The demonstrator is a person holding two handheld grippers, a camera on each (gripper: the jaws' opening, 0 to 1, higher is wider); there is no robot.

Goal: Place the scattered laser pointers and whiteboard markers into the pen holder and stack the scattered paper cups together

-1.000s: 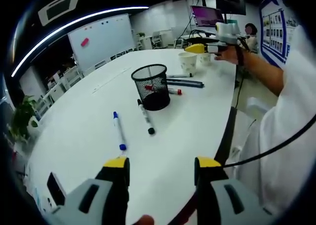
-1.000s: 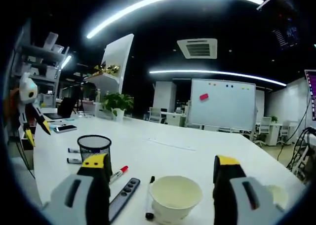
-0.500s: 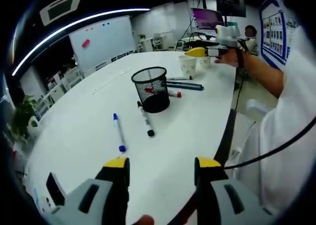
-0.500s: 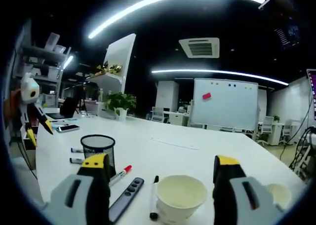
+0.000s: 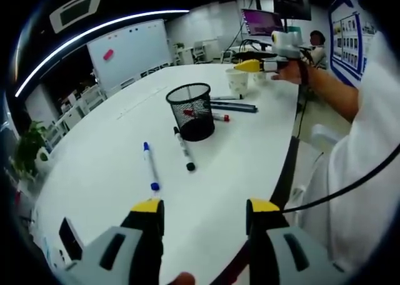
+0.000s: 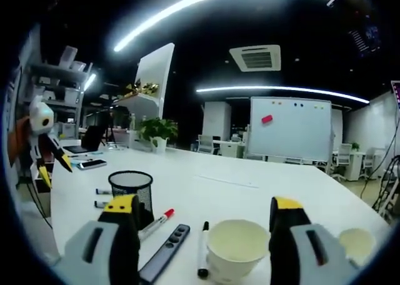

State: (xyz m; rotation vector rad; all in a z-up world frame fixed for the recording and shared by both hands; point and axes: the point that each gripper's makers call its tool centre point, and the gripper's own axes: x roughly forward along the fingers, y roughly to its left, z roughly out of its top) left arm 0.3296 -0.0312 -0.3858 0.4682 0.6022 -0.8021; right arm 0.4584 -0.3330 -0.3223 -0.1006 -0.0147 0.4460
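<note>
A black mesh pen holder (image 5: 190, 110) stands mid-table in the left gripper view. Near it lie a blue-capped marker (image 5: 150, 166) and a black marker (image 5: 184, 149). Behind it are a red marker (image 5: 212, 115), a dark laser pointer (image 5: 234, 107) and a paper cup (image 5: 237, 80). My left gripper (image 5: 205, 207) is open, low over the near table edge. A hand holds my right gripper (image 5: 256, 64) by the cups. My right gripper (image 6: 203, 205) is open, and a paper cup (image 6: 237, 247) lies ahead between its jaws. A second cup (image 6: 357, 244), laser pointer (image 6: 165, 252), red marker (image 6: 156, 224), black marker (image 6: 202, 257) and pen holder (image 6: 131, 188) surround it.
A phone (image 5: 70, 235) lies near the table's left corner. The white table's curved edge (image 5: 287, 166) runs along the right, with a person's white sleeve (image 5: 369, 172) beyond. A whiteboard (image 6: 289, 129) and a plant (image 6: 155, 132) stand behind the table. My left gripper (image 6: 44, 144) is at far left.
The right gripper's view has slid slightly, so the near paper cup sits more centred between its jaws. The left gripper and the table's objects have not moved.
</note>
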